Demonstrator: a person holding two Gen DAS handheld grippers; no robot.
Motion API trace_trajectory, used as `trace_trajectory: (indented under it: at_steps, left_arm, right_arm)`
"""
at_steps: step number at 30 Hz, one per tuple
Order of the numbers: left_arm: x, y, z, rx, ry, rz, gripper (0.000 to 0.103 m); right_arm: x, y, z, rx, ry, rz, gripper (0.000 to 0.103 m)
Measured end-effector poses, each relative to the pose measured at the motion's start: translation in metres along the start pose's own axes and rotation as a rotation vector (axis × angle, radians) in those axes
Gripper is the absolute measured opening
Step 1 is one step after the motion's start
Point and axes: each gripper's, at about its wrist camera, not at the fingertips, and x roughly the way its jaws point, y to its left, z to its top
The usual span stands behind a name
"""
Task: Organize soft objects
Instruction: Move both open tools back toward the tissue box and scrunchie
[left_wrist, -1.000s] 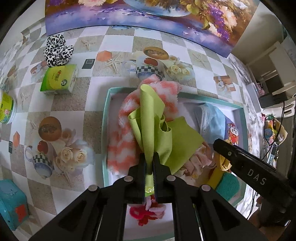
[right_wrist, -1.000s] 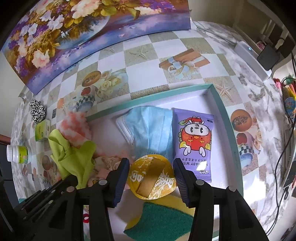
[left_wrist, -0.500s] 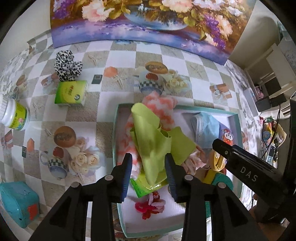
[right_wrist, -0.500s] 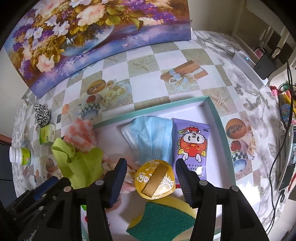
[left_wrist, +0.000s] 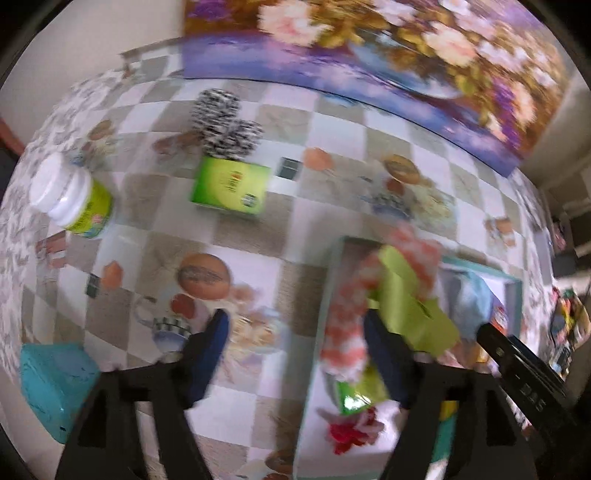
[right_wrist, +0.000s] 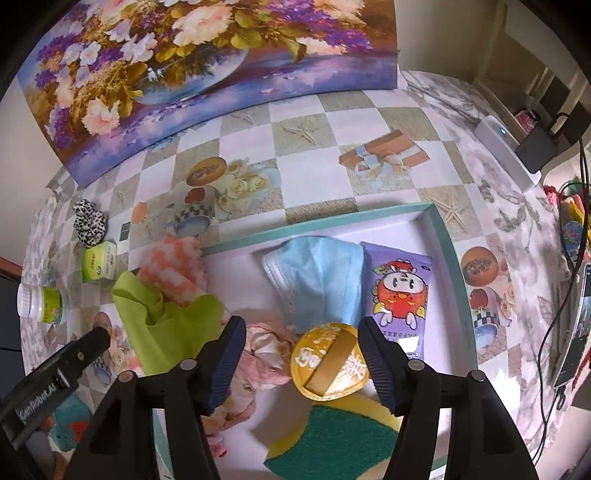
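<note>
Both tongs spread apart, holding nothing. Left tongs (left_wrist: 295, 350) hover over the tray's (right_wrist: 448, 258) left rim. Right tongs (right_wrist: 301, 354) sit above the yellow puff (right_wrist: 328, 363). Green cloth (right_wrist: 166, 325) lies in the tray's left part, against the orange-white towel (right_wrist: 171, 269).

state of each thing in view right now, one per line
left gripper: open, empty
right gripper: open, above tray
green cloth: crumpled, in tray
face mask: folded, lying flat
white-capped bottle: capped, upright
tray: open, partly filled
</note>
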Motion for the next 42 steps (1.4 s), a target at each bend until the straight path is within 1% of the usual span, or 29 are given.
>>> trace_trajectory:
  at_steps: [2,7,8,10,12,15,17,18,22,26,33,37,42]
  left_arm:
    - [0.0,0.006,0.002,-0.012,-0.014,0.025,0.082]
    - [0.004,0.022,0.007,-0.054,-0.015,0.037,0.083]
    - [0.005,0.024,0.008,-0.06,-0.015,0.037,0.083]
    - [0.004,0.031,0.01,-0.079,-0.019,0.039,0.089]
    - [0.004,0.038,0.012,-0.101,-0.028,0.041,0.093]
    - [0.002,0.051,0.016,-0.14,-0.042,0.043,0.093]
    - [0.002,0.06,0.019,-0.169,-0.045,0.042,0.093]
    - [0.002,0.065,0.02,-0.182,-0.045,0.04,0.093]
    - [0.001,0.084,0.024,-0.237,-0.052,0.035,0.093]
    - [0.0,0.098,0.028,-0.269,-0.066,0.053,0.093]
    - [0.004,0.116,0.034,-0.304,-0.067,0.076,0.093]
    - [0.006,0.122,0.036,-0.318,-0.063,0.074,0.093]
    - [0.009,0.133,0.037,-0.321,-0.065,0.094,0.093]
  right_arm:
    - [0.0,0.003,0.001,-0.002,-0.005,0.004,0.074]
    - [0.0,0.013,0.001,-0.023,-0.018,0.01,0.076]
    - [0.0,0.014,0.001,-0.027,-0.022,0.007,0.079]
    - [-0.001,0.017,0.001,-0.039,-0.039,-0.009,0.086]
    - [-0.003,0.018,0.002,-0.035,-0.057,0.001,0.086]
    - [-0.006,0.019,0.004,-0.019,-0.079,0.023,0.088]
    - [-0.008,0.022,0.004,-0.026,-0.096,0.02,0.093]
    - [-0.008,0.025,0.005,-0.033,-0.1,0.018,0.094]
    - [-0.005,0.035,0.004,-0.045,-0.1,0.043,0.094]
    - [-0.006,0.048,0.004,-0.064,-0.114,0.061,0.094]
    - [-0.007,0.078,0.005,-0.118,-0.128,0.069,0.094]
    - [-0.005,0.095,0.007,-0.116,-0.125,0.116,0.094]
    - [-0.007,0.124,0.009,-0.153,-0.152,0.136,0.094]
